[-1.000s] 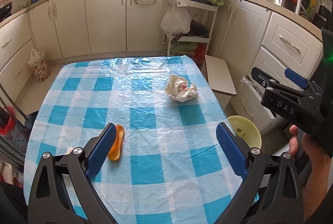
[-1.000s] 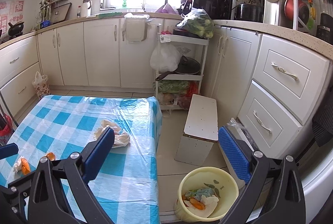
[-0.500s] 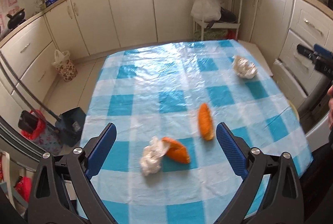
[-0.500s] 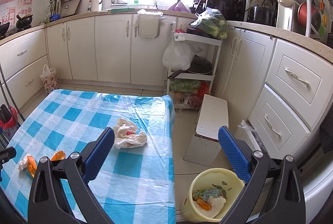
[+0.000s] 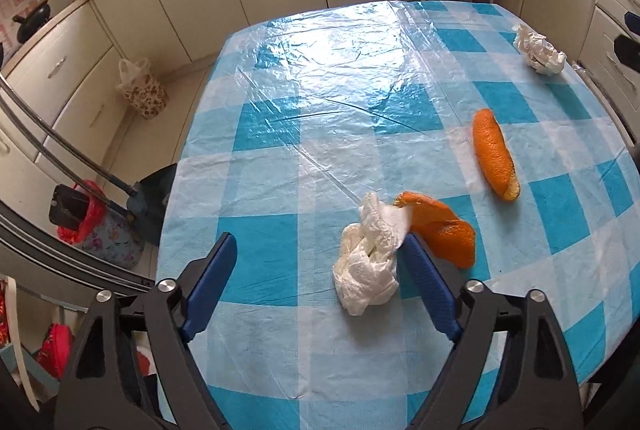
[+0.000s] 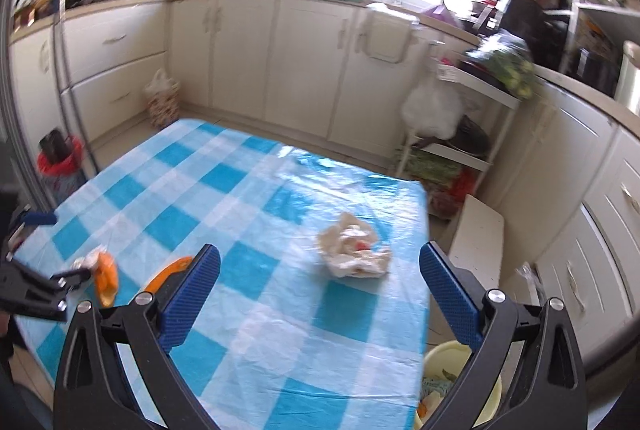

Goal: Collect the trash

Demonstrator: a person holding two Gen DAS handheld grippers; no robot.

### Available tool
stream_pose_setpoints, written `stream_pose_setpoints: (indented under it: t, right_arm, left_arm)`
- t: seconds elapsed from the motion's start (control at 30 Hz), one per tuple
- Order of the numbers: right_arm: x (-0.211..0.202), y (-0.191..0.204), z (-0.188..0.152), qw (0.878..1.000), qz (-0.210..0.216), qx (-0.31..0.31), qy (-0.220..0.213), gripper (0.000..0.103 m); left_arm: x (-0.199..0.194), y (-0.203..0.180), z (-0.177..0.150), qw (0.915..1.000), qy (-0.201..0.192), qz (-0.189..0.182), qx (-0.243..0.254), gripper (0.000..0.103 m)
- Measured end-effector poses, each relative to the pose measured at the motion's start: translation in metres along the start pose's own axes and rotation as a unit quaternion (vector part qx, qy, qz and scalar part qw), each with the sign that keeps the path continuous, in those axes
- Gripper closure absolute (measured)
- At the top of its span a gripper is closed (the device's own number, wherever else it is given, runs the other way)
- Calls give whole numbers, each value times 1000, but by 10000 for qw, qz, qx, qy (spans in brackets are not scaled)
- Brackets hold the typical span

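On the blue checked tablecloth (image 5: 280, 134) lie a crumpled white tissue (image 5: 368, 258), a curled orange peel (image 5: 440, 230) touching it, and a long orange peel (image 5: 494, 154) further right. My left gripper (image 5: 320, 250) hovers low over the near tissue and its jaws are closing. The tissue sits between them against the right finger (image 5: 424, 278), with a wide gap to the left finger. A second crumpled, stained tissue (image 6: 352, 250) lies near the table's far right corner. Short of it my right gripper (image 6: 320, 254) is held open and holds nothing. The left gripper (image 6: 60, 282) also shows by the peels (image 6: 106, 270).
A yellow bin (image 6: 460, 382) with scraps stands on the floor below the table's right edge. A white stool (image 6: 476, 242) and a shelf trolley (image 6: 472, 118) are beyond it. Cabinets line the walls. A dustpan (image 5: 148, 190) and a floral bag (image 5: 140, 90) are on the floor at left.
My left gripper has dropped and swung towards the near tissue and peel, and its jaws have narrowed. The right wrist view has swung left over the table, so the bin is now at its bottom edge.
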State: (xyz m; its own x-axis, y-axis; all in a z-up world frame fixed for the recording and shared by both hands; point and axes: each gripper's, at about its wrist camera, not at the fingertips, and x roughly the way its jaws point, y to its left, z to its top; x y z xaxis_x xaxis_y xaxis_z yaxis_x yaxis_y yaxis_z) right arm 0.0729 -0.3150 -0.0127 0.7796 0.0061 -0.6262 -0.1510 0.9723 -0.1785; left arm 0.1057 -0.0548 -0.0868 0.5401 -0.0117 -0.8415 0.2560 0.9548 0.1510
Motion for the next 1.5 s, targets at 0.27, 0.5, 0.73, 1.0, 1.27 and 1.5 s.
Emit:
stream_pose_setpoints:
  t: [0.27,0.5,0.73,1.0,1.27,1.5]
  right_arm:
    - [2,66,-1,9876,1373,-754,-65,8]
    - [24,128,-2,9629,2402,-1206,249,24]
    - [69,138,-19,9553,2606,-986,988,48]
    - [75,136,-19,9535,2674,-718,1191,80]
    - [30,113,-44,9574,2418,-901,1297,82]
    - [26,38,-62,9793,1578,44,1263,82]
  left_arm:
    - [11,27,-2,9965,177,-655,-487,78]
    - [10,65,-11,9892,287,-941,-1084,79]
    - [10,74,-14,9864,281,-1064,-1224,79]
    - [7,55,-12,9938,99,-673,-875,77]
    - [-4,12,-8,9892,-4,-1263,-738,82]
    - [-5,-30,-7,9904,-5,-1337,-344,81]
